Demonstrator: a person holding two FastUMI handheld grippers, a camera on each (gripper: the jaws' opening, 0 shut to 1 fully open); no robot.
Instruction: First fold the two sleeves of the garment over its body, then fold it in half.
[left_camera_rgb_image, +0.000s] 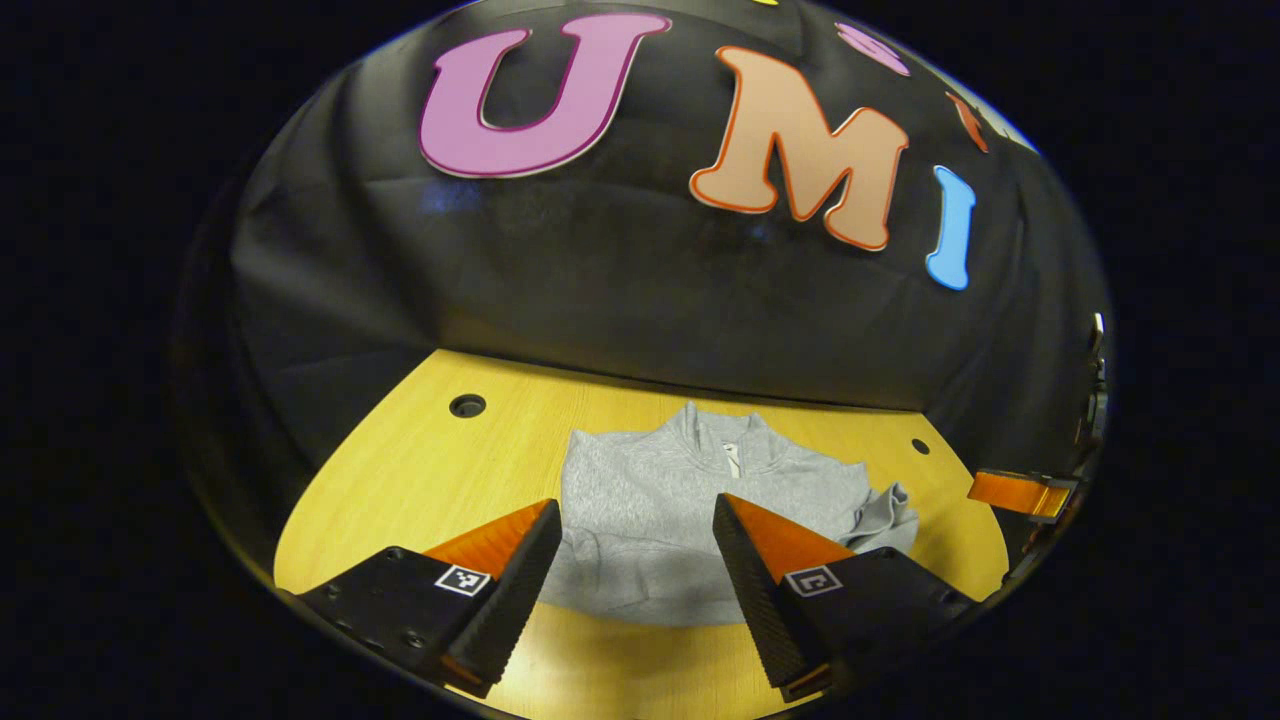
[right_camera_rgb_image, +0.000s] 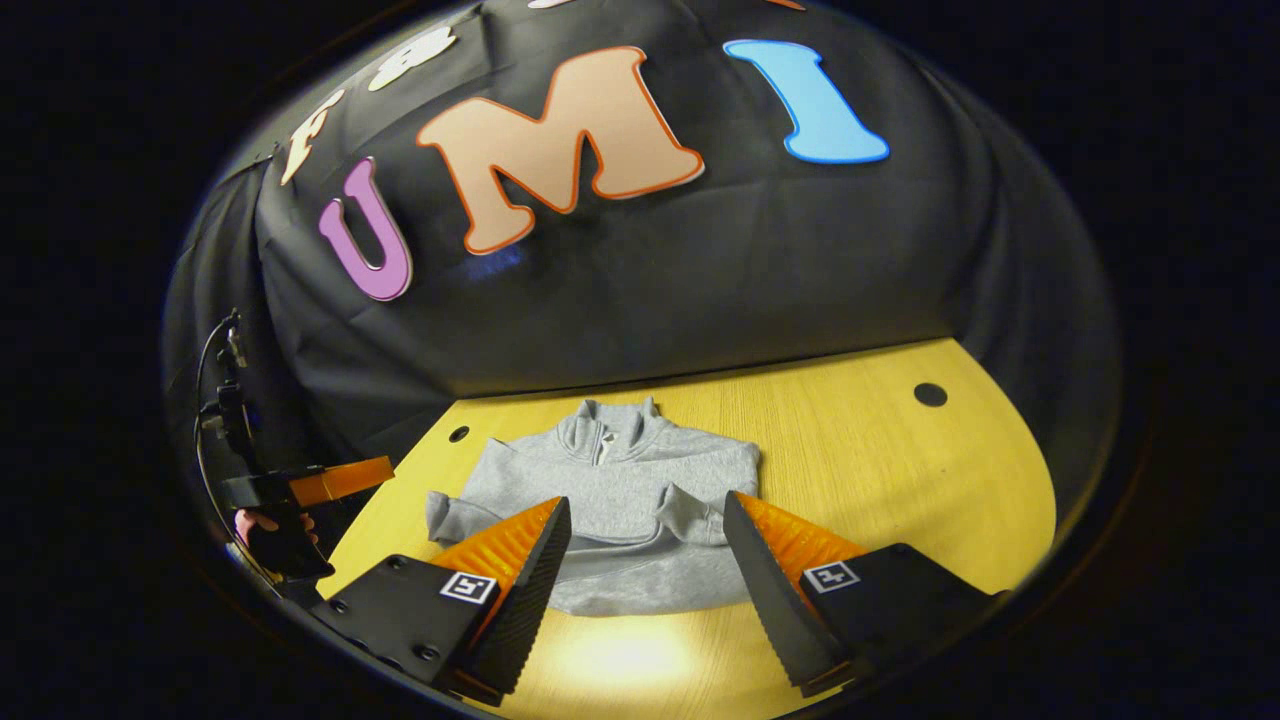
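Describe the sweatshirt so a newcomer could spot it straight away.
Start at the yellow wooden table in front of the black cloth wall. Lying flat near its far edge is the grey sweatshirt, stand-up zip collar toward the wall, sleeves folded over its body. It is the one soft cloth item on the tabletop.

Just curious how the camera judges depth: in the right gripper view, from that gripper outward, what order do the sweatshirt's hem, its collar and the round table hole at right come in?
1. Hem, between the fingers.
2. Collar, centre, farther back.
3. Table hole, far right.
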